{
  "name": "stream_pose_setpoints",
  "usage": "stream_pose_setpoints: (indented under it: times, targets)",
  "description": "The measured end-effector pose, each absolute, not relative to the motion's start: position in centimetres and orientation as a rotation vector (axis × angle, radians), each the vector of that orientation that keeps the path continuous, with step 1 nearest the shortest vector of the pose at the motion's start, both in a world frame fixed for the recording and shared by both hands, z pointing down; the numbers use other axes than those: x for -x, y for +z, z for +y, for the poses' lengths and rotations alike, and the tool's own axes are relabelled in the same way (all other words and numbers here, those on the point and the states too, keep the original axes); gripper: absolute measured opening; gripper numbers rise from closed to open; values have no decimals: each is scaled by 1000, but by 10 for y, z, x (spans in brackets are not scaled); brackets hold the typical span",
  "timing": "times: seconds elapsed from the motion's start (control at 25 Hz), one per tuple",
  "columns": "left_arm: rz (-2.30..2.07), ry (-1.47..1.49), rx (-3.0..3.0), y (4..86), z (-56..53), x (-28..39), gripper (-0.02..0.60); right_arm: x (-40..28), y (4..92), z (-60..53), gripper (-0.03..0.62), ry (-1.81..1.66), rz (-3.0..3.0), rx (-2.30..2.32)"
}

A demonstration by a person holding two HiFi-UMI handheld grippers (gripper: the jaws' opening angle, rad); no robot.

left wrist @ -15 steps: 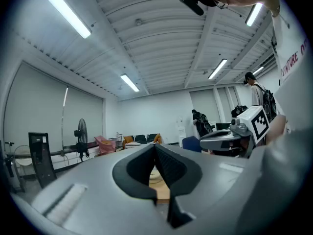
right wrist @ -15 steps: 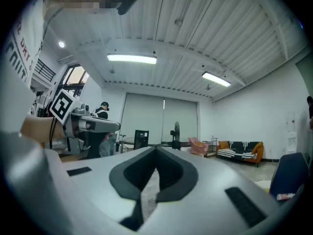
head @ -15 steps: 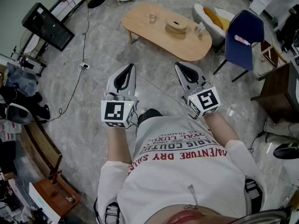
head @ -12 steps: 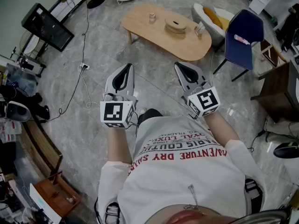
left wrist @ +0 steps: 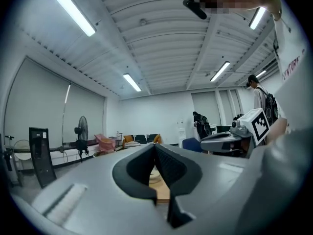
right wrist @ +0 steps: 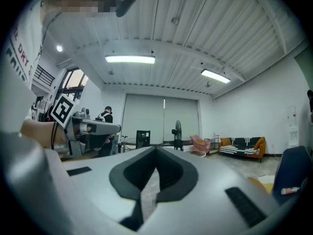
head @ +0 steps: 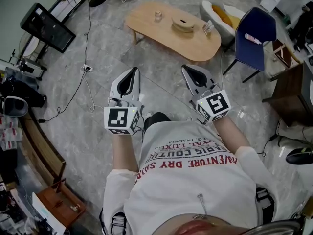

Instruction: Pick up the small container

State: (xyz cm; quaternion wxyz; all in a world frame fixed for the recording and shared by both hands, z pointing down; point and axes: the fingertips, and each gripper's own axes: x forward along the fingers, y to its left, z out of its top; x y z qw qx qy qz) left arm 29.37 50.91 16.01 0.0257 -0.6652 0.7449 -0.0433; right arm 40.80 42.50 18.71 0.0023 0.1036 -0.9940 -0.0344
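Wooden and pale, the table (head: 195,45) stood well ahead of both grippers, with the small container (head: 158,16) towards its left end, far beyond the left hand-held gripper (head: 133,72). That gripper's jaws were pressed together with nothing between them. The right hand-held gripper (head: 188,69), just beside it, was likewise closed and empty above the grey floor (head: 88,131).
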Motion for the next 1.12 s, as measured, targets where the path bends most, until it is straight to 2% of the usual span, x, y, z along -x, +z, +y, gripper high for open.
stream_pose_setpoints:
  times: [0.24, 0.28, 0.32, 0.36, 0.72, 1.12]
  targets:
    - [2317, -157, 2081, 178, 499, -291, 21, -404, 201, 412, -5, -49, -3105, -336]
    - [2334, -166, 2088, 184, 496, -286, 87, -402, 204, 408, -5, -25, -3098, -331]
    - [2342, -183, 2106, 191, 493, -282, 206, -398, 209, 404, -5, -1, -3089, -327]
    - [2342, -207, 2124, 198, 491, -278, 283, -394, 212, 401, -5, 16, -3083, -327]
    - [2363, -173, 2184, 223, 447, -189, 335, -310, 221, 351, -5, 25, -3059, -406]
    - [2277, -179, 2339, 227, 344, -16, 350, -157, 220, 269, -5, 17, -2972, -557]
